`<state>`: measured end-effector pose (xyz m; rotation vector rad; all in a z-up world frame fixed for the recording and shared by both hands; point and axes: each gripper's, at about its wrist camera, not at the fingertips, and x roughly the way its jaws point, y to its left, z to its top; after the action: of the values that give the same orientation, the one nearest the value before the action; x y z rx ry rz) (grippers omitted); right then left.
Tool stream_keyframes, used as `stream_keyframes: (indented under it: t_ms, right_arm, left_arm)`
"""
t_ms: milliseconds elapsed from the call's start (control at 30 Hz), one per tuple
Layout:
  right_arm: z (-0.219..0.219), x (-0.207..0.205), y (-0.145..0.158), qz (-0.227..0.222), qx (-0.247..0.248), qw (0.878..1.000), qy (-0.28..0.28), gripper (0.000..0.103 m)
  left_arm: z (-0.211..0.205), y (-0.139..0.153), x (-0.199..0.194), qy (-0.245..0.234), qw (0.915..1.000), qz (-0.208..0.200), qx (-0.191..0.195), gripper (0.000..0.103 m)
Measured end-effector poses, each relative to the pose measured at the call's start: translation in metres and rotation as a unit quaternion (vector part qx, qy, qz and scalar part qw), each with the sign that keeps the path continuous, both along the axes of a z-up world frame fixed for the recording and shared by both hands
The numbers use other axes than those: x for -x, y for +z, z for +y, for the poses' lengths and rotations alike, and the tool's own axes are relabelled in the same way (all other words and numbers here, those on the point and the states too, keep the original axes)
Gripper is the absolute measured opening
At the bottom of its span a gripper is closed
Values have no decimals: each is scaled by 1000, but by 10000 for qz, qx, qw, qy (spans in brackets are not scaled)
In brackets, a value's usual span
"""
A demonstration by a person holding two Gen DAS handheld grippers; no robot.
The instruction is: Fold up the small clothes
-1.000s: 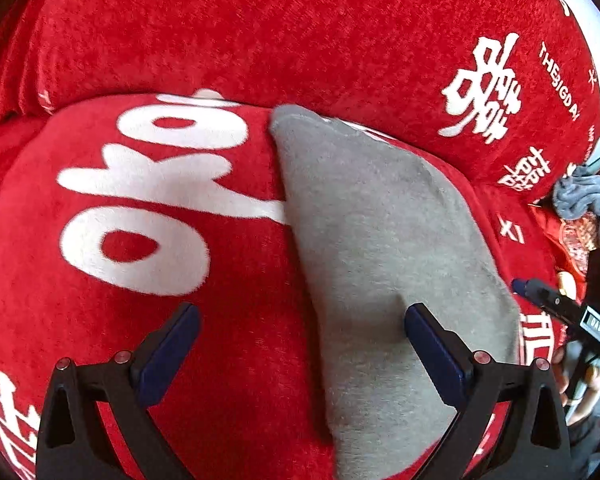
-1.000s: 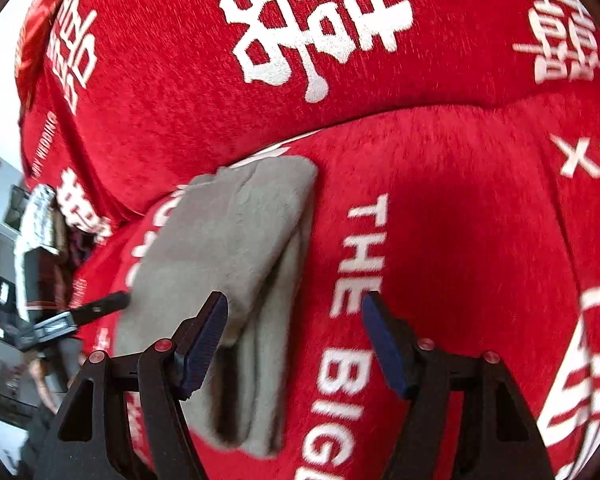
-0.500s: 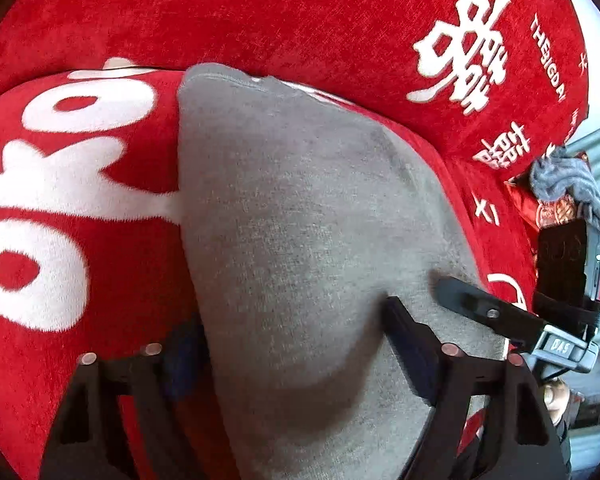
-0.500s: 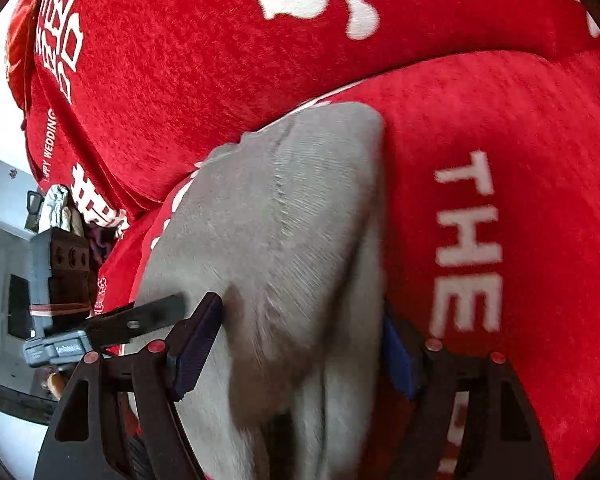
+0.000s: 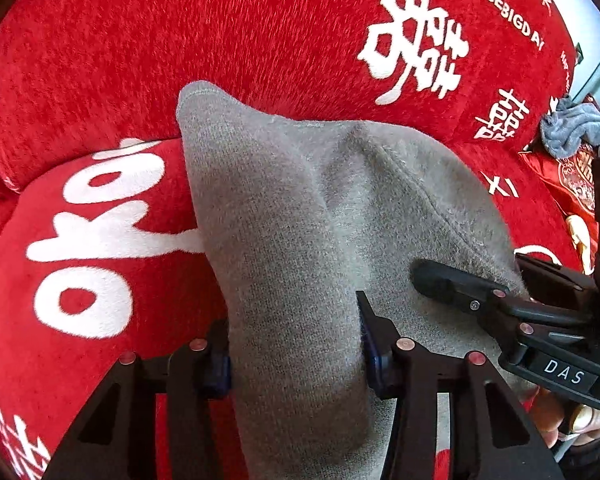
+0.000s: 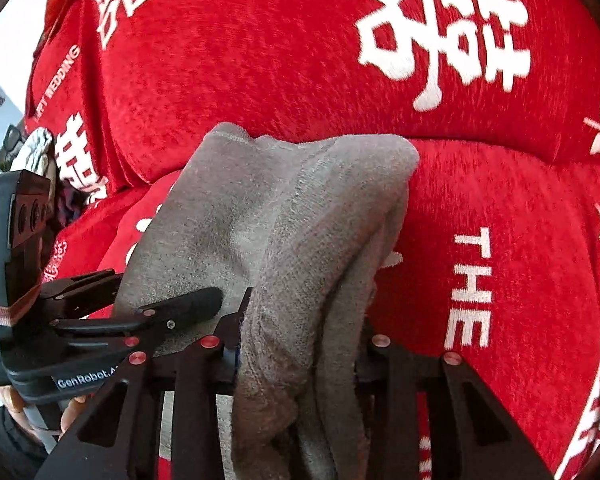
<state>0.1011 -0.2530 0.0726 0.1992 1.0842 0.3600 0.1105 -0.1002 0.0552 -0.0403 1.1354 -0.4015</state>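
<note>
A small grey knit garment (image 5: 284,216) lies folded on a red sofa seat and is bunched up between both grippers. My left gripper (image 5: 294,354) is shut on the garment's near left edge. My right gripper (image 6: 298,354) is shut on the garment's (image 6: 284,216) near right edge, where several layers hang over its fingers. The right gripper also shows in the left wrist view (image 5: 500,304), resting on the cloth. The left gripper shows in the right wrist view (image 6: 156,316) at the garment's left side.
The red sofa cover (image 5: 180,32) with white lettering fills both views; its backrest (image 6: 260,40) rises just behind the garment. A grey cloth (image 5: 576,130) lies on a red item at the sofa's far end.
Both grippers moved in over the flat garment and closed on its near edge. The cloth now stands bunched and lifted between the fingers.
</note>
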Motion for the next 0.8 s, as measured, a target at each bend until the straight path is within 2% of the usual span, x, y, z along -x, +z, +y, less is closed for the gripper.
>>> stream_keyframes:
  t_ms: [367, 800]
  right_arm:
    - [21, 45, 26, -208, 144, 9997, 2, 38]
    - [55, 97, 43, -489, 293, 9984, 41, 38]
  left_arm:
    - [20, 18, 44, 43, 9997, -230, -9, 50]
    - [51, 28, 94, 88, 9987, -498, -100, 50]
